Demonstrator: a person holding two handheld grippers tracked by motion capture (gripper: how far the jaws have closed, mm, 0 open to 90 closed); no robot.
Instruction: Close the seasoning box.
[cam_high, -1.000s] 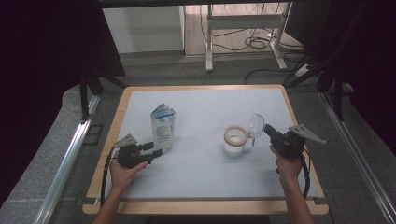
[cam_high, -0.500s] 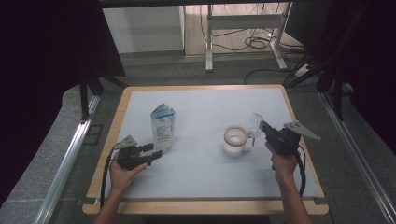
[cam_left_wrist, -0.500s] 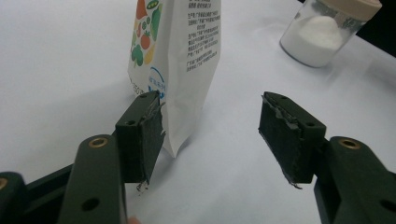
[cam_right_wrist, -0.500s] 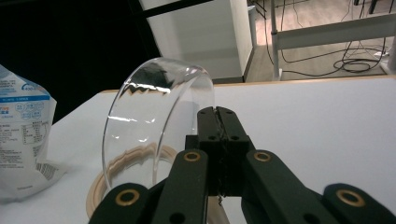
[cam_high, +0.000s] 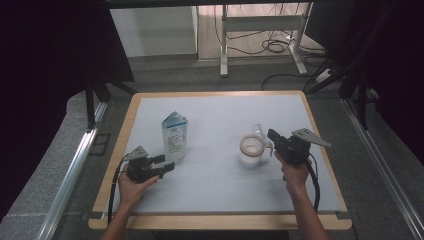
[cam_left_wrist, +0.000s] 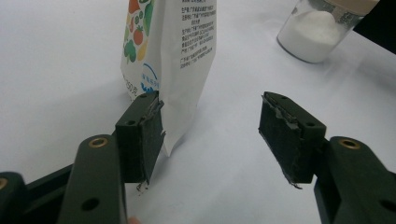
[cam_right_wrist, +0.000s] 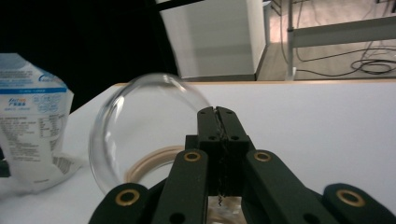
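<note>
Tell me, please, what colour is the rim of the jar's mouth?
Pale tan; the rim of the jar shows best in the high view.

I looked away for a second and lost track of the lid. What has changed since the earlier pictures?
The right gripper, shut on the glass lid, has drawn slightly toward the person, and the lid now stands upright beside the jar rather than above it. The left gripper, open, the pouch and the jar kept their places.
</note>
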